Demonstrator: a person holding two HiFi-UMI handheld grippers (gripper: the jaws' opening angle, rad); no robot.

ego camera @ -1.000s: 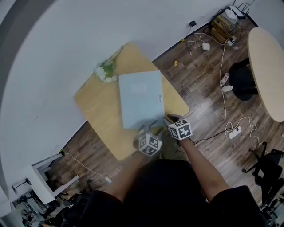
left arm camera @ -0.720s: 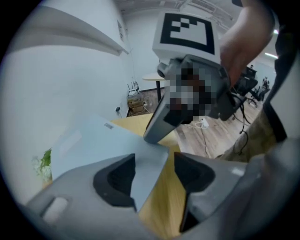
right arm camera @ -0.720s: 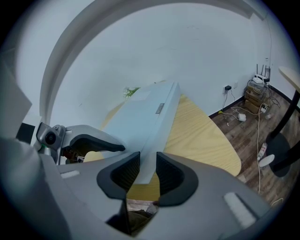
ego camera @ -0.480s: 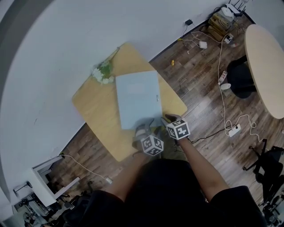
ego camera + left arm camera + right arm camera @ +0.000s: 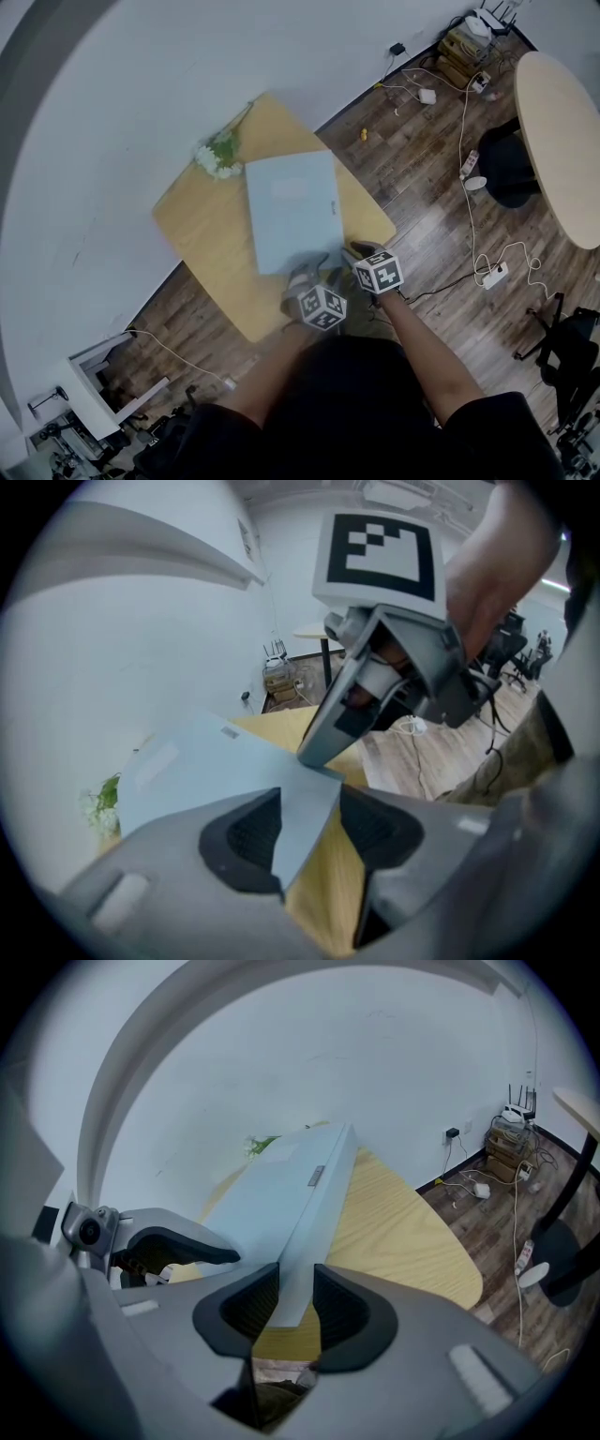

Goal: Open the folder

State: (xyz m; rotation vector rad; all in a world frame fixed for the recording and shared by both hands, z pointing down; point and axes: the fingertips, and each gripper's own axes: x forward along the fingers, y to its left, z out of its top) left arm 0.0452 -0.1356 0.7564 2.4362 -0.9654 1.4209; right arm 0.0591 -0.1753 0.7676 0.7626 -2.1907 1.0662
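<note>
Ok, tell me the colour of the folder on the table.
The folder is a plain pale blue-grey. The head view shows it best.

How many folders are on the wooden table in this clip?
1. The pale blue folder lies on the wooden table, beside the flowers at the far corner; anything beneath it would be hidden.

White wall (image 5: 141, 94), wooden floor (image 5: 422, 169) (dark planks), pale round table (image 5: 562, 141).
</note>
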